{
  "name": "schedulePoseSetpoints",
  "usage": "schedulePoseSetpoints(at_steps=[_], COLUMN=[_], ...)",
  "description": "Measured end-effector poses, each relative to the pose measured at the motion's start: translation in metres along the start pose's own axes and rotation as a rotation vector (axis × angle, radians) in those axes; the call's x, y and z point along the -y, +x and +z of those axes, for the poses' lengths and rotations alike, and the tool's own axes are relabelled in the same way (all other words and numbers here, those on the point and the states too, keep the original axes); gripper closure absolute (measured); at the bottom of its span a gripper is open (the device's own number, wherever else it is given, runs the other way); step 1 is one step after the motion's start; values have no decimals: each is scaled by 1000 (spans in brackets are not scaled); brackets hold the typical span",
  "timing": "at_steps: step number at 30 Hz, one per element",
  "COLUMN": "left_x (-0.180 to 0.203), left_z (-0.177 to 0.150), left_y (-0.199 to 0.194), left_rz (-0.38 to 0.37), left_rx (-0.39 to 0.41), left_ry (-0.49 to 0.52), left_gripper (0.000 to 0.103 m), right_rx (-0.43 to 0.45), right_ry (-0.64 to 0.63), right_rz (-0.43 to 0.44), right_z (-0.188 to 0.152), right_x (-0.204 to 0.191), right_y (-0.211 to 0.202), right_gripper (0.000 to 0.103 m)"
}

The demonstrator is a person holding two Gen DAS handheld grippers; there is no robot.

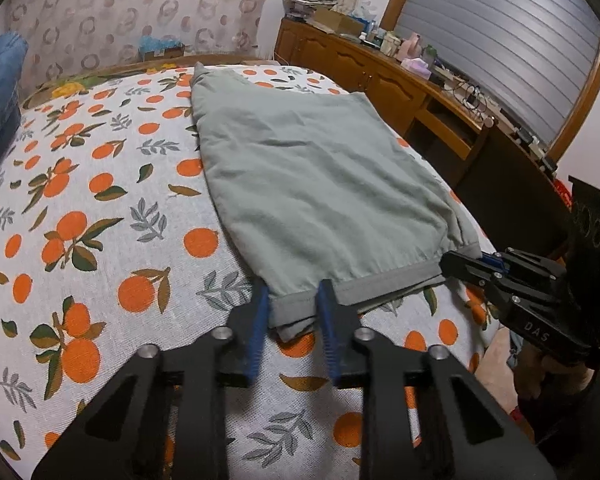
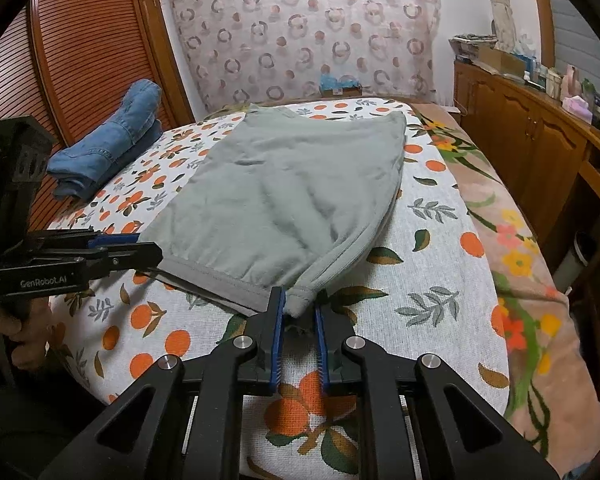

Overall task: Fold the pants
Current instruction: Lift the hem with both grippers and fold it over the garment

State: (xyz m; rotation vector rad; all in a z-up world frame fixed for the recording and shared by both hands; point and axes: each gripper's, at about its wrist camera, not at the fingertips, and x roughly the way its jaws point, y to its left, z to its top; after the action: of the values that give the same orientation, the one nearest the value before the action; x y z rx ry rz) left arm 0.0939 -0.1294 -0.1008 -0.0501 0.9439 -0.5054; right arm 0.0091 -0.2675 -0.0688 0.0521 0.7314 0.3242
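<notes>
I have the grey-green pants (image 1: 312, 184) lying flat on the bed (image 1: 100, 208), folded lengthwise, with the near hem running across just ahead of both tools. My left hand-held gripper (image 1: 292, 300) sits at the near-left corner of that hem; its blue fingers (image 1: 260, 312) stand on either side of the hem band with a gap between them, so the cloth lies between the fingers but I cannot tell whether they press on it. In the right wrist view the same tool comes in from the left edge, its tip touching the hem corner.

My right hand-held gripper (image 2: 300, 312) is at the other near corner, where the hem bunches into a small wad. That wad sits between the blue fingers (image 2: 279, 332), which are partly open (narrower than the left pair), and again I cannot say if they pinch it.

The pants reach away from me toward the patterned headboard (image 2: 300, 32). Folded blue jeans (image 2: 108, 144) rest on the bed well to the left, apart from the pants. A wooden cabinet (image 2: 520, 148) runs along the right side.
</notes>
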Motion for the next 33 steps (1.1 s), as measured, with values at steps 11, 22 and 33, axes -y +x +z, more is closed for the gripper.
schedulePoseSetpoints(at_steps=[11,22,33], left_x=[5,19,13], left_z=[16,54,85], left_y=[-40,-121,-192], left_rz=[-29,-25,12], left_rx=[95,256,394], left_ry=[43,116,146], left_gripper=[96,96,96], right_rx=[90,231,352], right_ry=[-61,-151,-237], right_rz=[5,55,101], right_z=[25,79,123], right_x=[-10,-28,-51], right_y=[-22,-69,-107], right_gripper=[90,90,90])
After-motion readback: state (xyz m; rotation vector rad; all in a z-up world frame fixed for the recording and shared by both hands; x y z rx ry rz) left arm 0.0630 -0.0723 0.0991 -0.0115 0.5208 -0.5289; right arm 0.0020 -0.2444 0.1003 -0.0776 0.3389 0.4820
